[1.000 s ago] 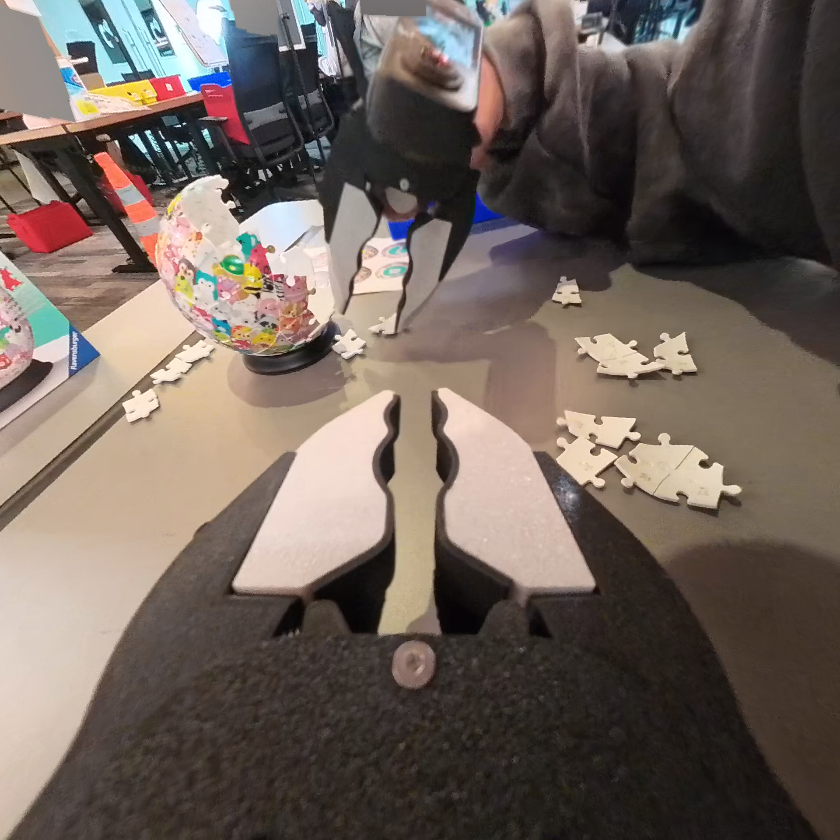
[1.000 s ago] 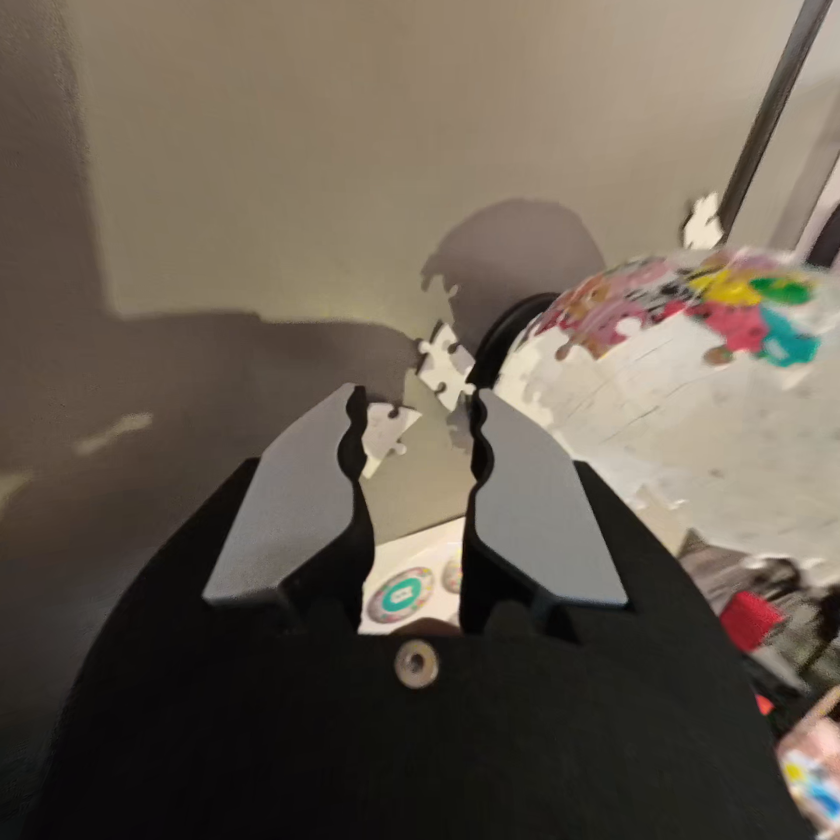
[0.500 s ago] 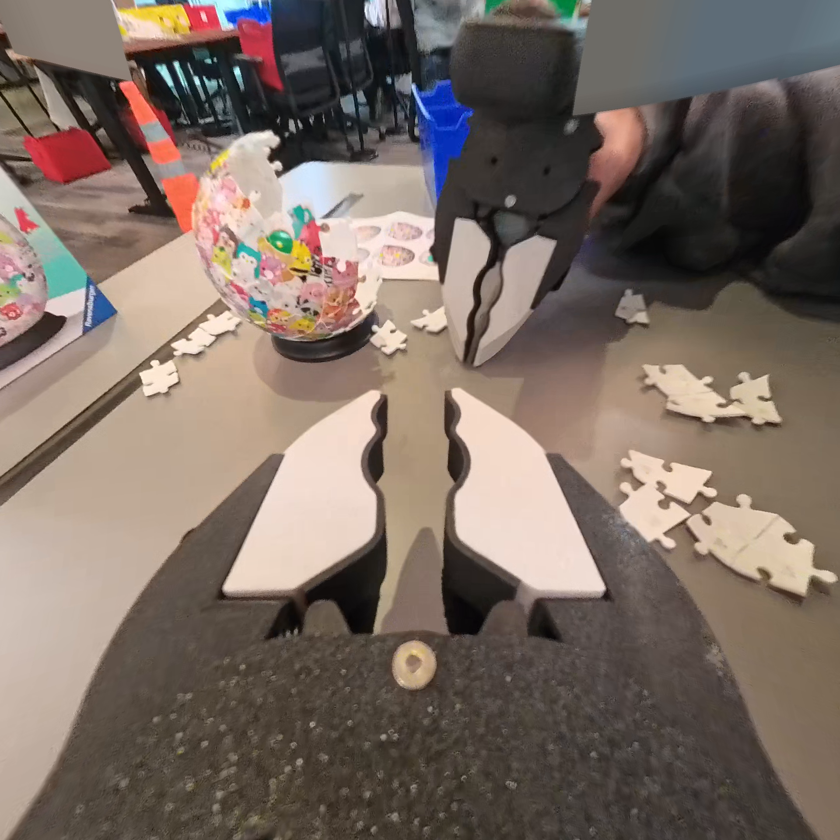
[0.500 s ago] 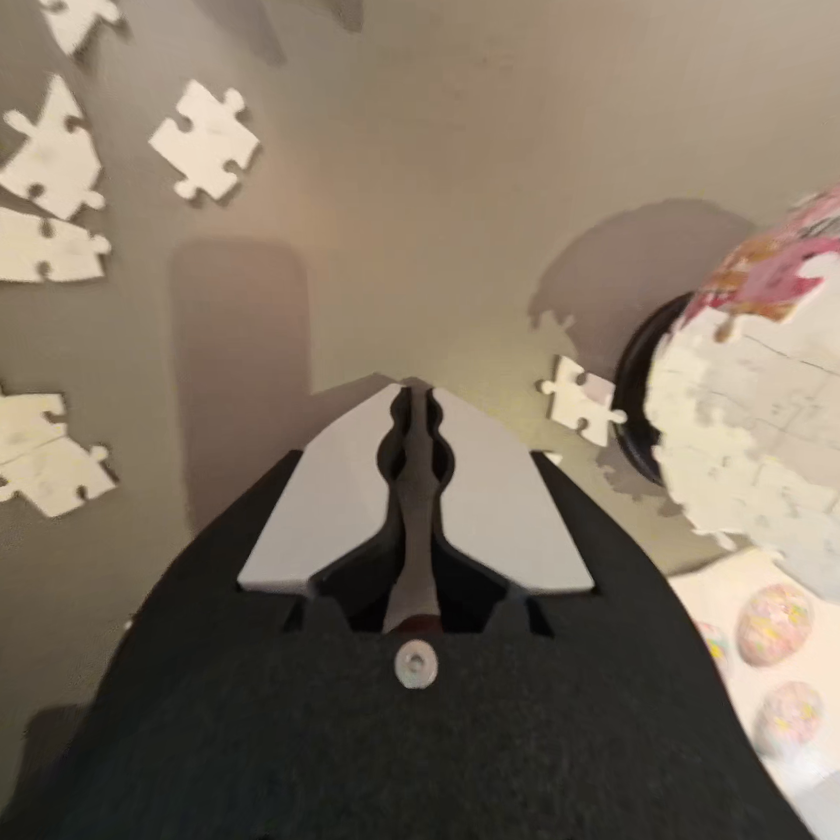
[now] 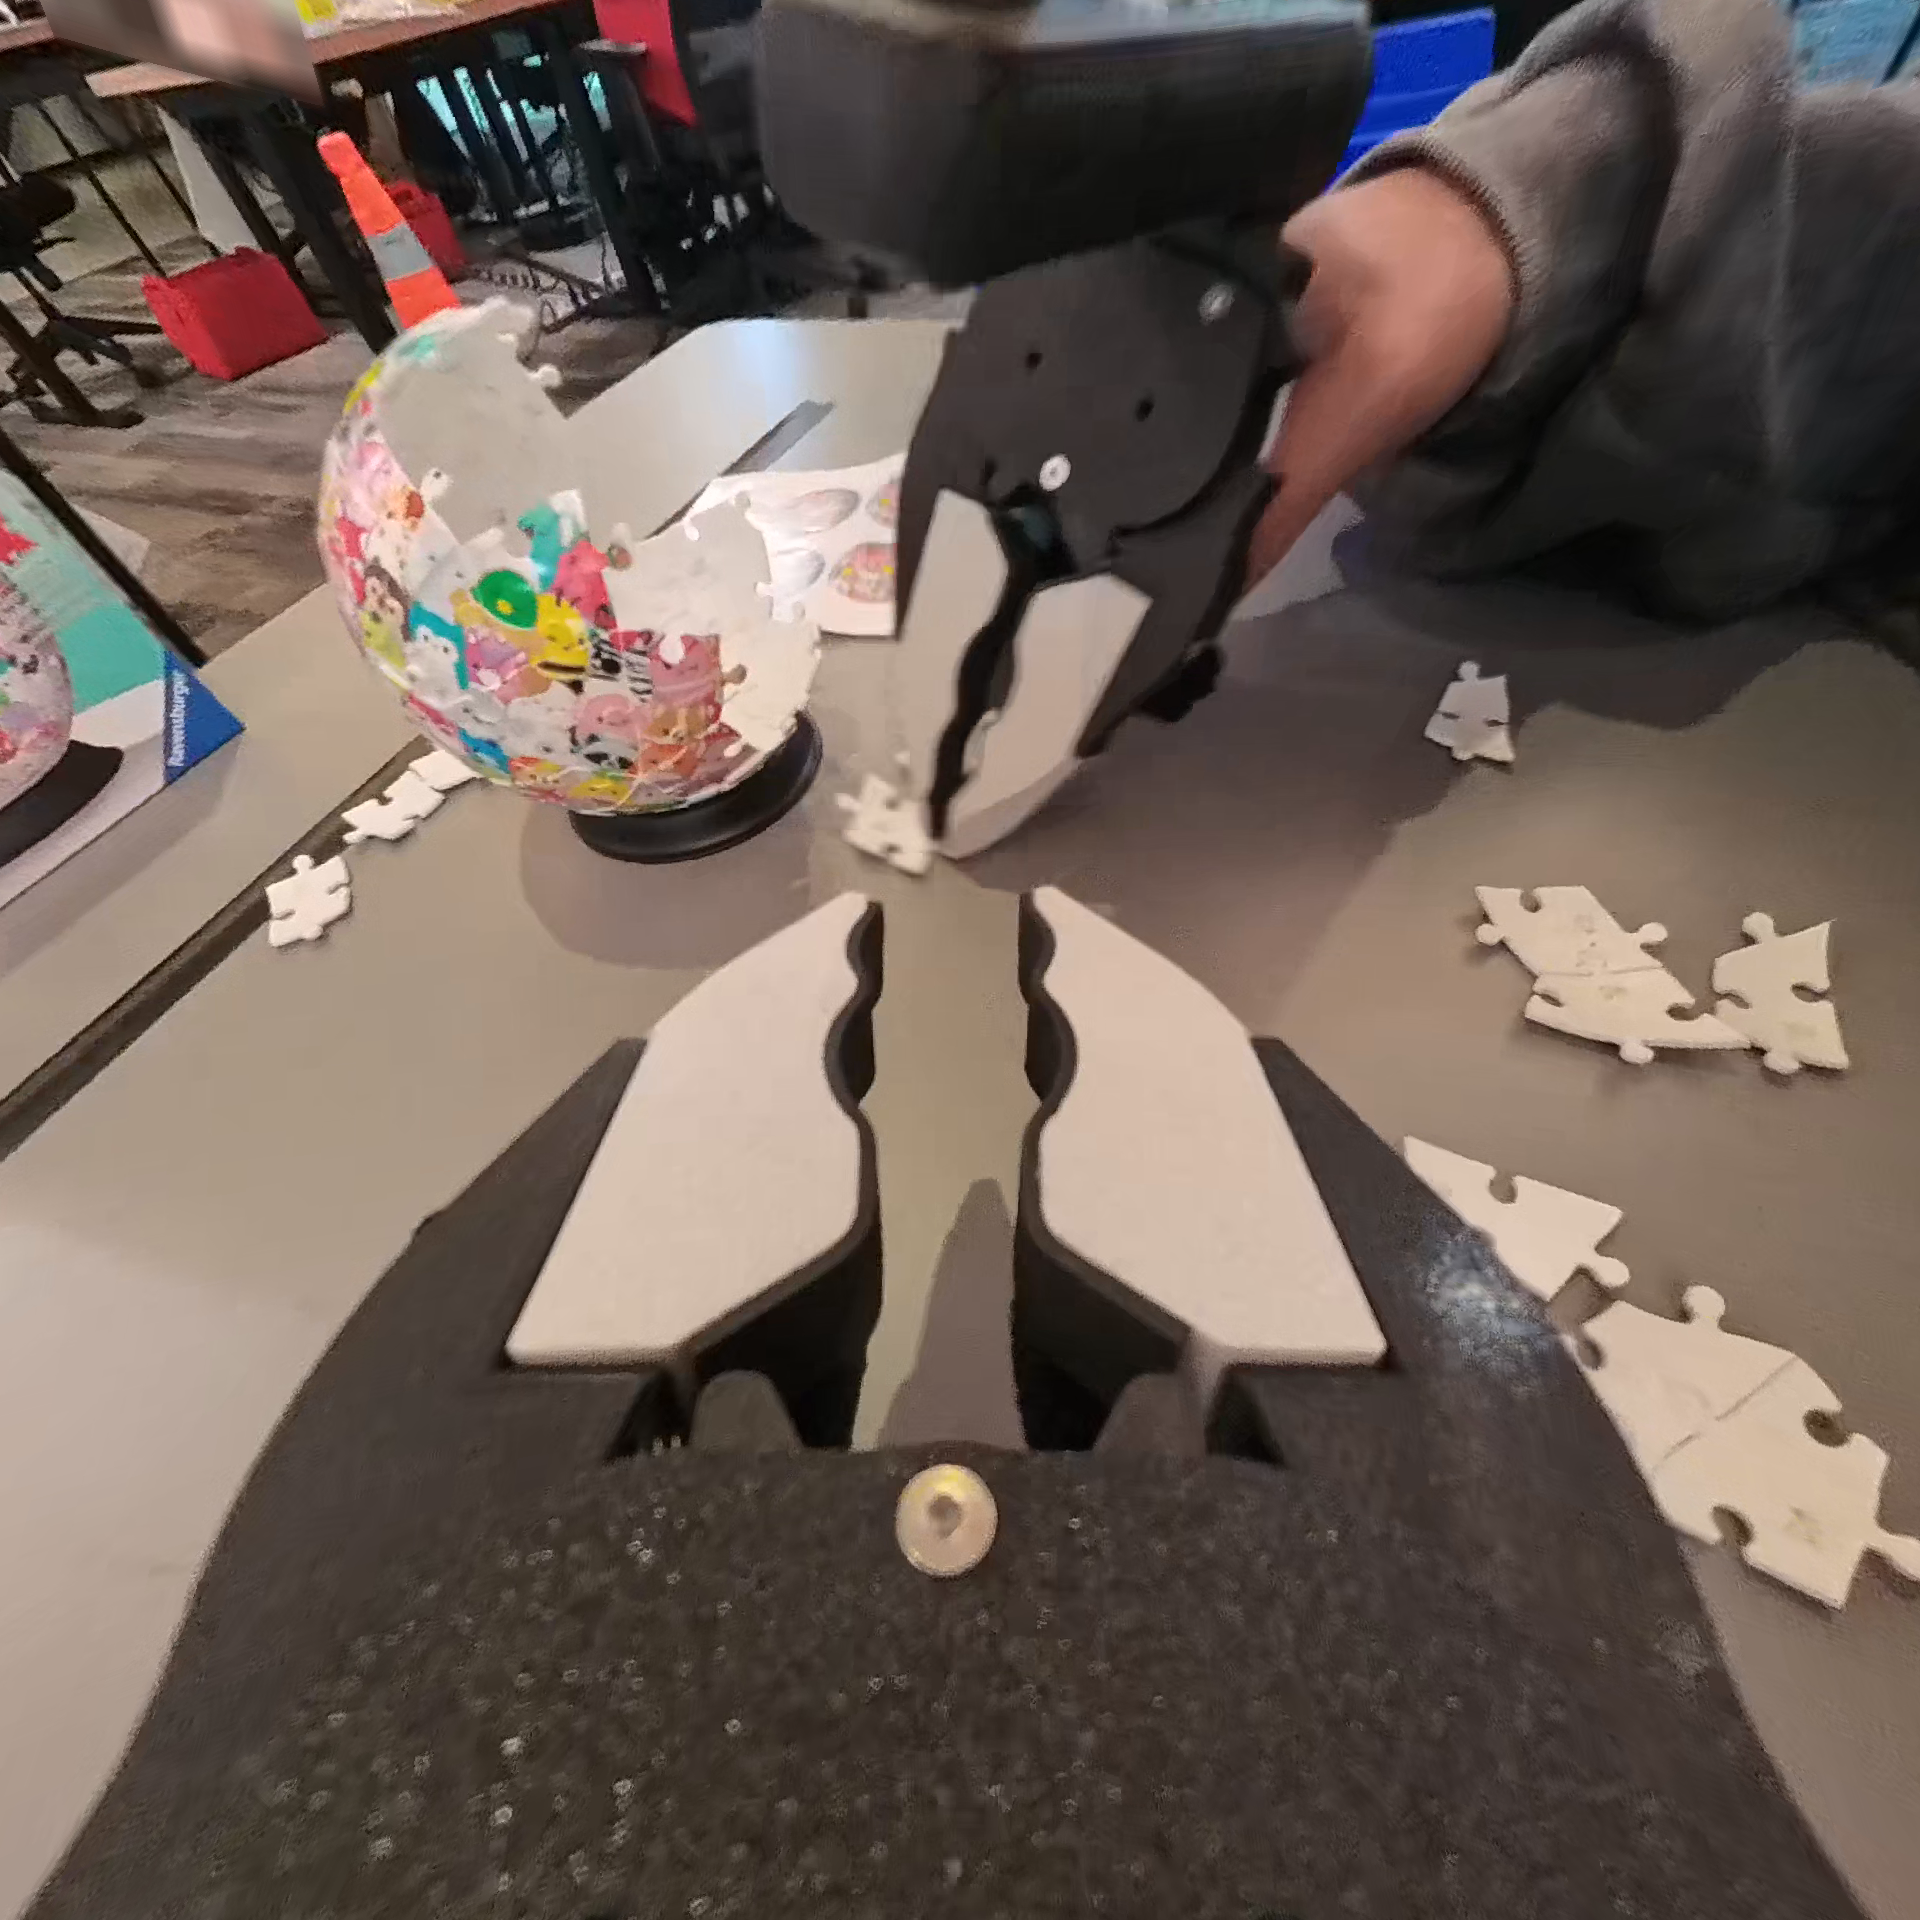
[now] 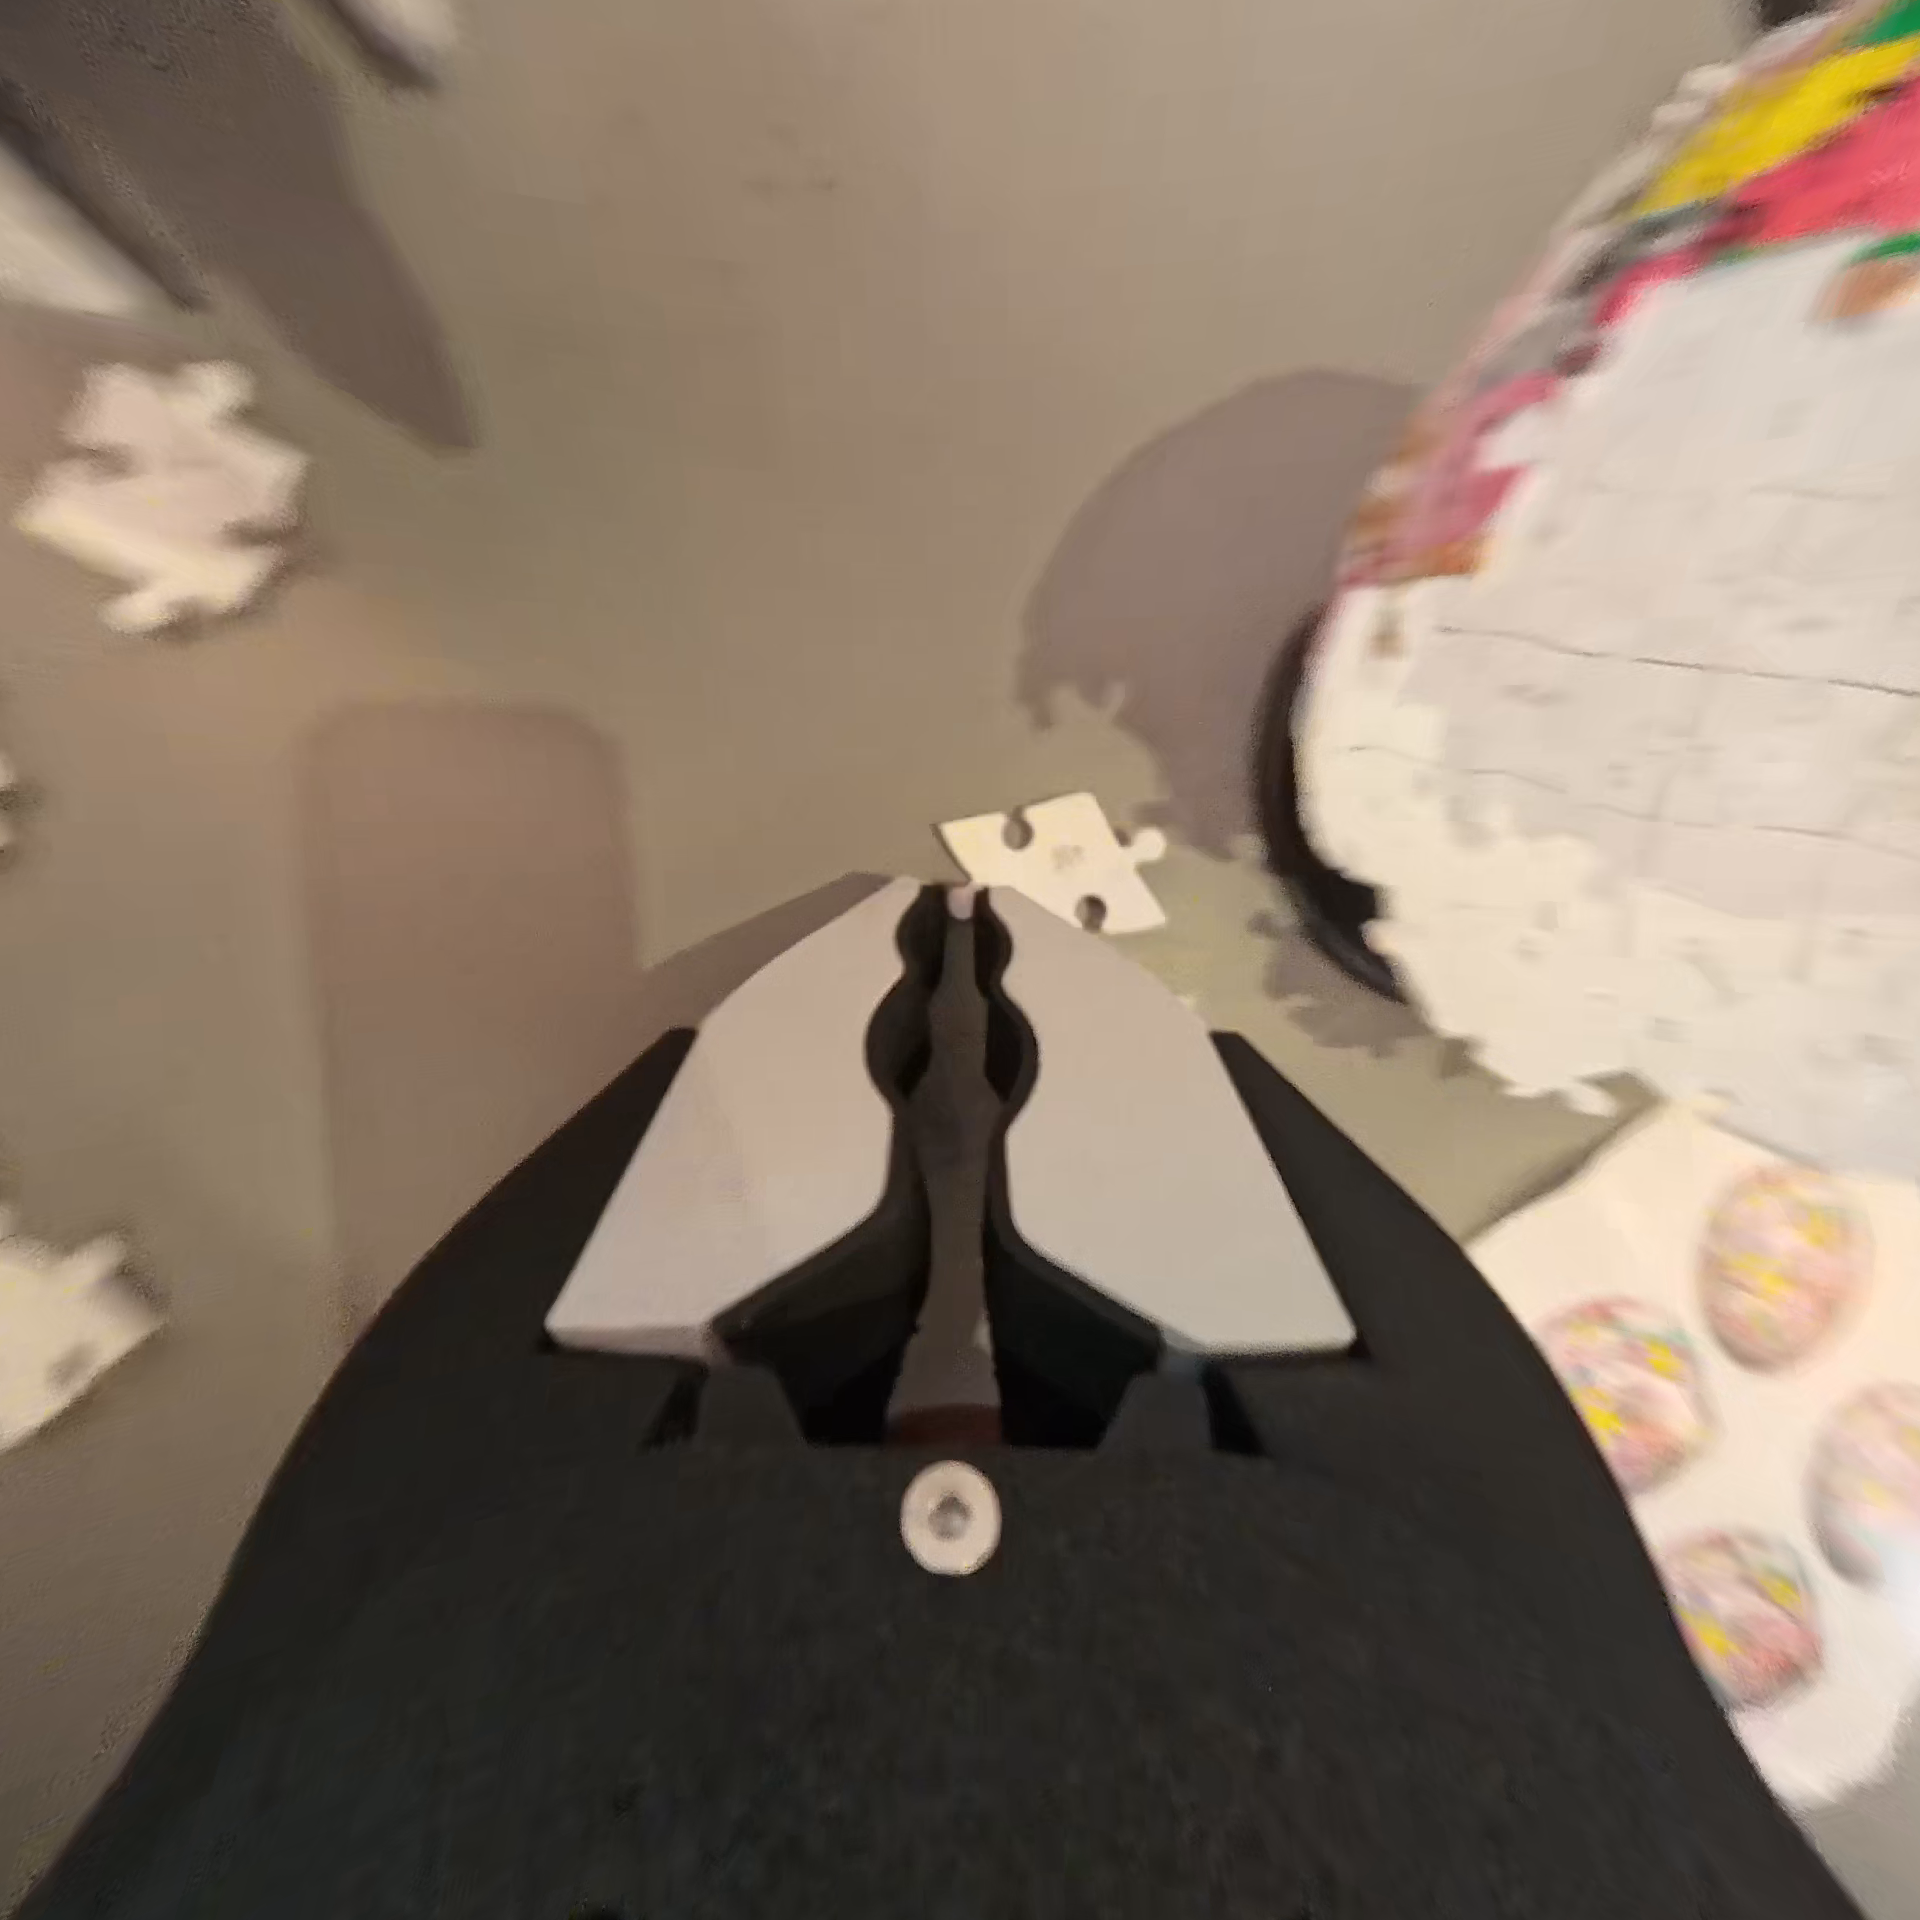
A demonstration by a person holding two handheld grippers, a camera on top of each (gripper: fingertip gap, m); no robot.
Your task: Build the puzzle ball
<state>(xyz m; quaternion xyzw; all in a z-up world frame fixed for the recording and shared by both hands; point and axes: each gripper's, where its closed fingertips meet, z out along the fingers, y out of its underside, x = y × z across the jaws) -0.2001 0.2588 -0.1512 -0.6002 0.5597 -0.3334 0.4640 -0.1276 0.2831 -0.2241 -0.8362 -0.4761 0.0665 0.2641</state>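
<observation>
The half-built, colourful puzzle ball [image 5: 561,613] sits far left on its black round stand [image 5: 707,805], its jagged open edge facing right. Just beside it, the right gripper [image 6: 961,902], jaws closed, pinches a white puzzle piece [image 6: 1060,864] by its corner. The left gripper [image 5: 948,914] hovers over bare grey table [image 5: 416,1091], jaws slightly parted and empty, with loose white pieces [image 5: 1652,987] to its right.

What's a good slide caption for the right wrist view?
Right gripper pinching a white puzzle piece beside the half-built puzzle ball.

A brand name runs along the blue edge of the box [image 5: 156,717] at my left; the sheet [image 5: 831,551] print seems too blurred to read.
</observation>
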